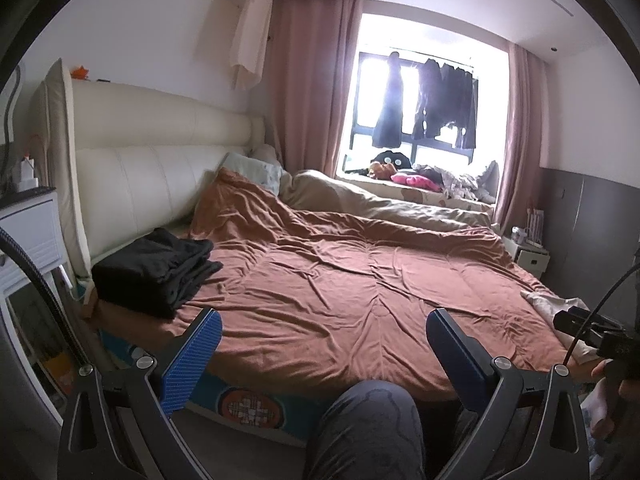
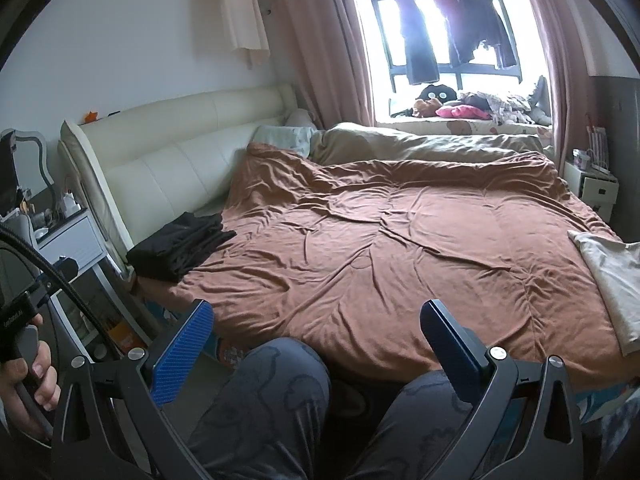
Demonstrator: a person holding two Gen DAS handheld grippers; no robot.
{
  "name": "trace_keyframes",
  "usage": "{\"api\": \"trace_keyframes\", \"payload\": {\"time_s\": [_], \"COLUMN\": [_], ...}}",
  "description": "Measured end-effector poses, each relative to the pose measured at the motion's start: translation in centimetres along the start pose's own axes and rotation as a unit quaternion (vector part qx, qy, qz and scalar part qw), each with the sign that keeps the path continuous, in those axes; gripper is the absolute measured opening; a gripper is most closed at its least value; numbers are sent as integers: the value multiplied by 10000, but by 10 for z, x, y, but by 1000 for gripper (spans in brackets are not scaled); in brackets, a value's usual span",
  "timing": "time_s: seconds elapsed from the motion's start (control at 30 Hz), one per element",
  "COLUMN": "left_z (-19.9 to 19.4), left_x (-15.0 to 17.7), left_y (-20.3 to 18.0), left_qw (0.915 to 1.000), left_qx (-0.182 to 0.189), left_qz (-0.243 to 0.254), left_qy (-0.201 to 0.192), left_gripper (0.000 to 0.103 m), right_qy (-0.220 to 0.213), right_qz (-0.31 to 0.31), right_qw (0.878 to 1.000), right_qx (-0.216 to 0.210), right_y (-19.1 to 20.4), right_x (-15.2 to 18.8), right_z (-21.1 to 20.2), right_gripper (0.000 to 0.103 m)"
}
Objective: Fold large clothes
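**Both grippers idling over the bed**

The left gripper and right gripper are hovering with jaws apart, holding nothing. A folded black garment stack is lying on the rust-brown quilted bed, beside the cream padded headboard.

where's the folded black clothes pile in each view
Left wrist view: the black clothes pile lies left of centre, on the brown blanket's near-left corner by the headboard.
Right wrist view: the pile sits left of centre, on that same blanket corner.
Shared landmark: the cream headboard right behind it.
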State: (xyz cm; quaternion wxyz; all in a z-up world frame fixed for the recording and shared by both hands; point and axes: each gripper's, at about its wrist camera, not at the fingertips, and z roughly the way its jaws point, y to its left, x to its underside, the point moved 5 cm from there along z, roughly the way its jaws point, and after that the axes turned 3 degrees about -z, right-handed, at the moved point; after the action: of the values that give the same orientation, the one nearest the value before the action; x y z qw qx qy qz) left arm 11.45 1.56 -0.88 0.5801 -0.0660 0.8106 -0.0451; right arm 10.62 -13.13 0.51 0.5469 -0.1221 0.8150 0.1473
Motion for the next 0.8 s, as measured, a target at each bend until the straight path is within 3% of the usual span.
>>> {"api": "trace_keyframes", "payload": {"time_s": [0.8], "left_z": [-7], "left_x": [-1], "left_y": [0], "left_qw": [10000], "left_qx": [-19], "left_qz": [14], "left_qy": [-39], "left_gripper": [102], "right_qy": [67], "right_qz": [131], "right_qw": [9999], "right_qx": [-57], "right_y": [-3], "right_x": [5], "right_z": [-2], "right_gripper": [103]}}
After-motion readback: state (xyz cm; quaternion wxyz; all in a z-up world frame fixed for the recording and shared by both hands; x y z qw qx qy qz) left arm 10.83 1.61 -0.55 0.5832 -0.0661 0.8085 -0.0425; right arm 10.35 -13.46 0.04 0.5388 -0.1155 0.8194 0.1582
